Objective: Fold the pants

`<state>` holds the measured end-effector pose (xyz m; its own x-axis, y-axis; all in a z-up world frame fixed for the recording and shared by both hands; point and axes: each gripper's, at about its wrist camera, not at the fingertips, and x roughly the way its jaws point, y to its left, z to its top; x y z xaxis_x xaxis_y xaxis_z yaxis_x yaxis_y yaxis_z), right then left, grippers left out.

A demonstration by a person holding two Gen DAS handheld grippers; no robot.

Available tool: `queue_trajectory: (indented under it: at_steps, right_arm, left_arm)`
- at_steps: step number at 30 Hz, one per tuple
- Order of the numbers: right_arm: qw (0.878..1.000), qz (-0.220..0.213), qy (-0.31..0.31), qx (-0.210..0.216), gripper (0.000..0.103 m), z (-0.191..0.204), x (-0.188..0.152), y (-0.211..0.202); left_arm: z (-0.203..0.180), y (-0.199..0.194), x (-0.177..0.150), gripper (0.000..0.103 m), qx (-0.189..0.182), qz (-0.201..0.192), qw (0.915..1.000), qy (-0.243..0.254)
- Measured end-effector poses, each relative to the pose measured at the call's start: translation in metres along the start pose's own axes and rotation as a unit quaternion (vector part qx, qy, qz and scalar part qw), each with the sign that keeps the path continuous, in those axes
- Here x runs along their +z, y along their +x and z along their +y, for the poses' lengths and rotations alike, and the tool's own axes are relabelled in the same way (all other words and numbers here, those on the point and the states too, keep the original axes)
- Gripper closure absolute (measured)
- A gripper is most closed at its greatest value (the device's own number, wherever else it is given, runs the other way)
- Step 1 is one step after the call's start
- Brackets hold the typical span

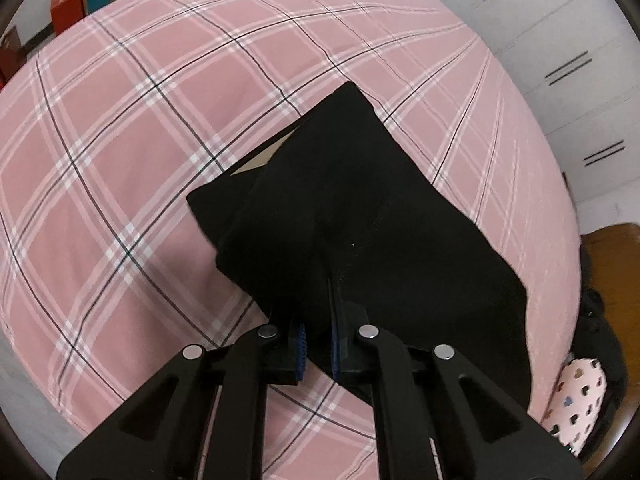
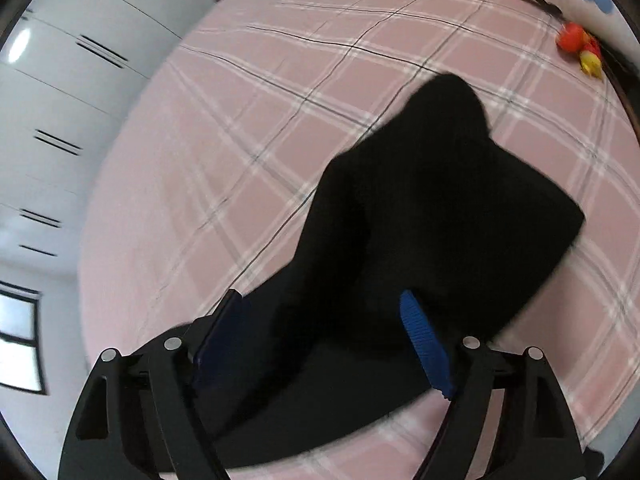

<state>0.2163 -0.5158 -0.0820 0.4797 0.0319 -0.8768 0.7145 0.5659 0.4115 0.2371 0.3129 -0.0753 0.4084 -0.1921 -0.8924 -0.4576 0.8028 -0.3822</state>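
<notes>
I see the pink plaid bed (image 1: 140, 160), white wardrobe (image 1: 568, 40) at 2 o'clock, boxes (image 1: 68, 8) at 11. Black pants (image 1: 360, 208) lie mid-bed. My left tool (image 1: 318, 350) pinches their cloth; my right tool (image 2: 320, 336) hangs spread over them.

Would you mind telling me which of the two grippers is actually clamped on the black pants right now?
The left gripper: its blue pads are pinched together on the black pants. The right gripper stands wide open over the fabric.
</notes>
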Motion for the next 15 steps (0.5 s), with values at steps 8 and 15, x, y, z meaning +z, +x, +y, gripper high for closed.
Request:
queue_trajectory:
  at_steps: [8,15]
  right_arm:
    - [0.969,-0.137,-0.067,0.195,0.097,0.002,-0.005,-0.105]
    - [0.996,-0.028,0.067,0.057,0.096,-0.125,-0.032,-0.025]
  left_arm:
    - [-0.029,-0.014,0.012,0.097,0.025,-0.017,0.9979,0.057]
    - [-0.013,0.013,0.003,0.096,0.064,0.008,0.9973,0.035]
